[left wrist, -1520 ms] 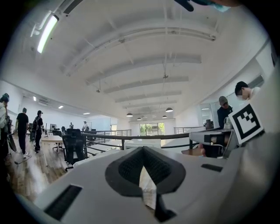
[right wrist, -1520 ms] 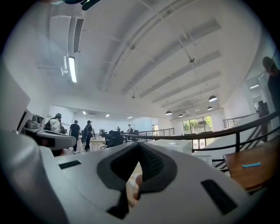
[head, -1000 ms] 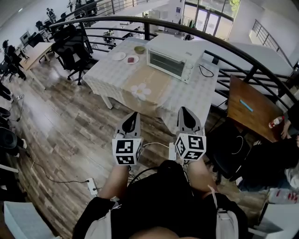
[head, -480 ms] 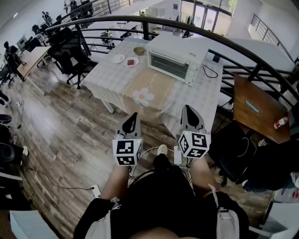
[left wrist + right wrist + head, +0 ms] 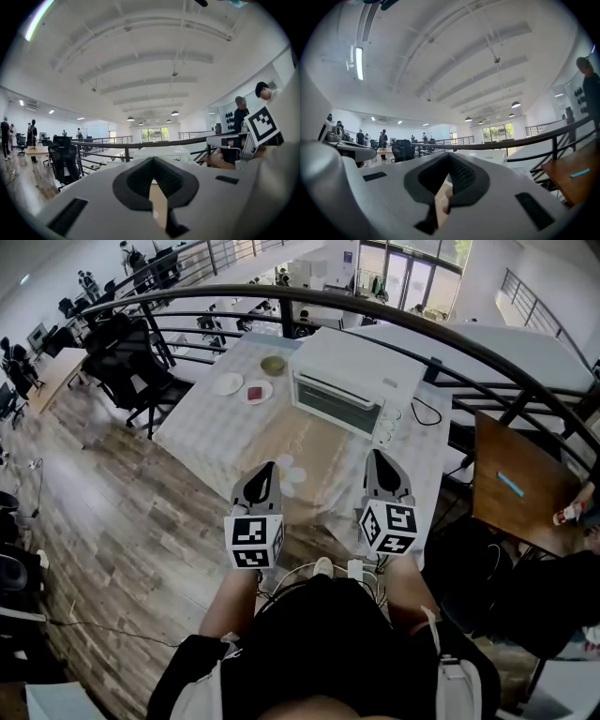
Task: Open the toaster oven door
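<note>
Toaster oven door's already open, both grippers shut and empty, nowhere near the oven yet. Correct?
No: the door of the toaster oven is closed, flush with its front, as the head view shows. The rest holds: the left gripper and right gripper are both shut and empty, well short of the oven.

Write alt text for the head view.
Seen from above, a person holds the left gripper and right gripper side by side, both shut and empty, short of a table bearing a white toaster oven with its door closed.

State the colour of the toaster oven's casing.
White. The toaster oven shows best in the head view, standing on the table.
</note>
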The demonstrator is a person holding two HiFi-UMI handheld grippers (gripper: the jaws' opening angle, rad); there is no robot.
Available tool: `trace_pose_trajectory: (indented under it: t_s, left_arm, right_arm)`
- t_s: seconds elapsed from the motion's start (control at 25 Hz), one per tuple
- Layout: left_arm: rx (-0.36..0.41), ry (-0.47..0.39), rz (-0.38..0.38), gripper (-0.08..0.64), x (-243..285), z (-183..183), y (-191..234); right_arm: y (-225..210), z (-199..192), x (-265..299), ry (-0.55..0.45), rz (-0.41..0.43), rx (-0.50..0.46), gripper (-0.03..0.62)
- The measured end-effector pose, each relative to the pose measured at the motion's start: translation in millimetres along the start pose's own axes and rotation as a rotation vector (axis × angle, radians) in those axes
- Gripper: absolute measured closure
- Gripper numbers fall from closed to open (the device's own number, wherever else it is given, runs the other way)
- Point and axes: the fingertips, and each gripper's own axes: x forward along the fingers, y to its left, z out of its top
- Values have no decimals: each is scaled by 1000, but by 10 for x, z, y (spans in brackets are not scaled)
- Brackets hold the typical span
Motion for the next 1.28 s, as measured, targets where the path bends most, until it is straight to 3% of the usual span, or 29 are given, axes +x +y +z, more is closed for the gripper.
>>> trace_pose_trajectory:
  t_s: [0.4,0.72,0.88,1.2,1.28]
  left_arm:
    - [8,22,-13,546,1193,128,164]
    - [-5,82,-16,546,1822,-93,430]
    - [-57,140,-72,548,2134,-179,602]
    - [-15,148,-157,546,2881,-128,1044]
    - [-2,148,-198,548,3004,-91,1057]
  right_arm:
    - [-644,-119,1019,50,-33,52,589]
    - [-967,-431,1419,126,-77,118,589]
    - [-1105,-514,1436,174,-139,187,589]
    - [-1214,-703,1685,233,-283,252,589]
    - [-1194,-758,1725,265,-297,290,535]
